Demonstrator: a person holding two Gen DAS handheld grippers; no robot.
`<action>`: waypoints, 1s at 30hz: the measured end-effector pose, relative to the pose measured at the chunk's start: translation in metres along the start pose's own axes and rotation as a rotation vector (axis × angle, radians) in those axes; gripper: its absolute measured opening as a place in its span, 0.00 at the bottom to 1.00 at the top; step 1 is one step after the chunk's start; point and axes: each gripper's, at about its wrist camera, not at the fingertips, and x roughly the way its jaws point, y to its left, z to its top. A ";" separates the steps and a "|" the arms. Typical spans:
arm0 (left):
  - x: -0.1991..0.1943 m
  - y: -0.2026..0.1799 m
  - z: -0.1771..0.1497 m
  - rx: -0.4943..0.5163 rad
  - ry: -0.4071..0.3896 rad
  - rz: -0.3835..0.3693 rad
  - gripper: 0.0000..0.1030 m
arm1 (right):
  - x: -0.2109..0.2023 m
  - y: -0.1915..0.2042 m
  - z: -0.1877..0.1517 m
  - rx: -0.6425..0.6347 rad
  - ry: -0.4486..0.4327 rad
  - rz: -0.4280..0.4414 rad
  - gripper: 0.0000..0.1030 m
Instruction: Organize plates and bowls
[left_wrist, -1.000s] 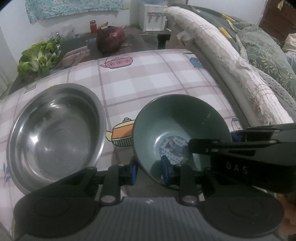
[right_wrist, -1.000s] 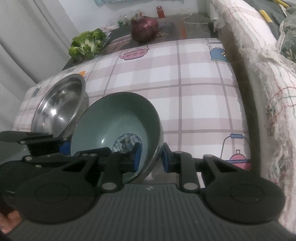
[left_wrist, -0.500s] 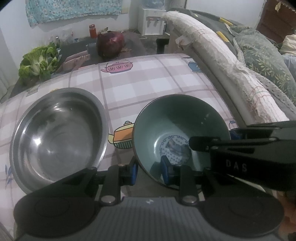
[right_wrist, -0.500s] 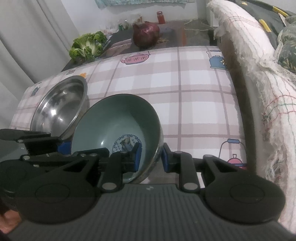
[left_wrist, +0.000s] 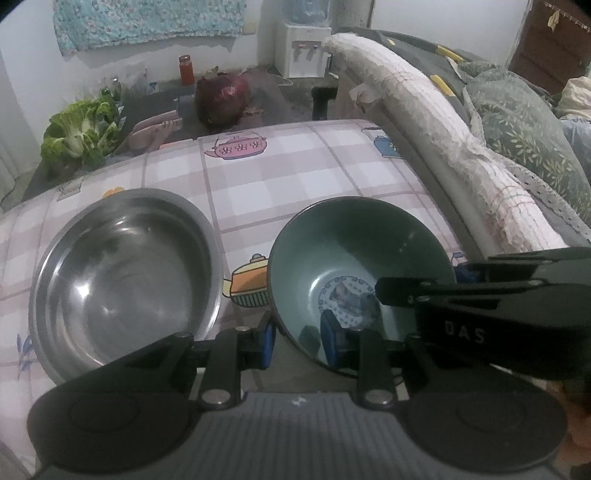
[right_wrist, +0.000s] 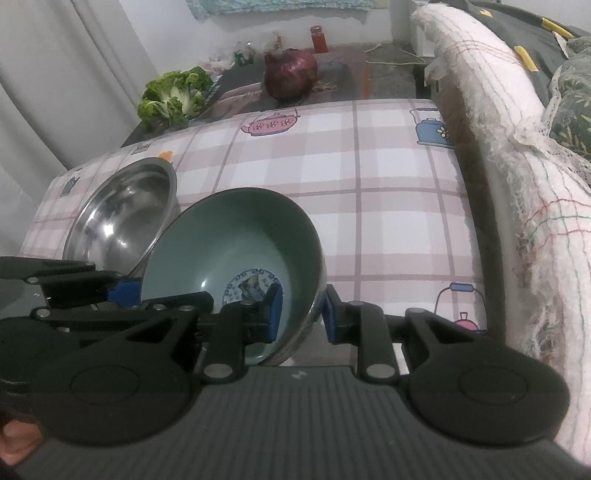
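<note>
Checked cloth covers the worktop (left_wrist: 280, 184), where the left tool (left_wrist: 297, 338) and right tool (right_wrist: 300, 313) each pinch a near rim of the tilted green bowl (left_wrist: 354, 258), which could slip against the steel bowl (left_wrist: 122, 266) beside it.

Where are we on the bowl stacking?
Nothing is stacked yet. In hand: the left gripper and the right gripper both pinch the rim of the green bowl, one on each side. The steel bowl sits beside it on the checked tablecloth. Left: likely nesting them.
</note>
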 end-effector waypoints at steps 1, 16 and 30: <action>-0.001 0.001 0.000 -0.001 -0.002 0.000 0.26 | -0.001 0.000 0.001 0.001 0.000 0.000 0.21; -0.016 0.020 0.009 -0.043 -0.034 0.003 0.26 | -0.009 0.018 0.018 -0.011 -0.011 0.003 0.22; -0.039 0.062 0.013 -0.101 -0.072 0.044 0.26 | -0.005 0.061 0.040 -0.069 -0.024 0.035 0.22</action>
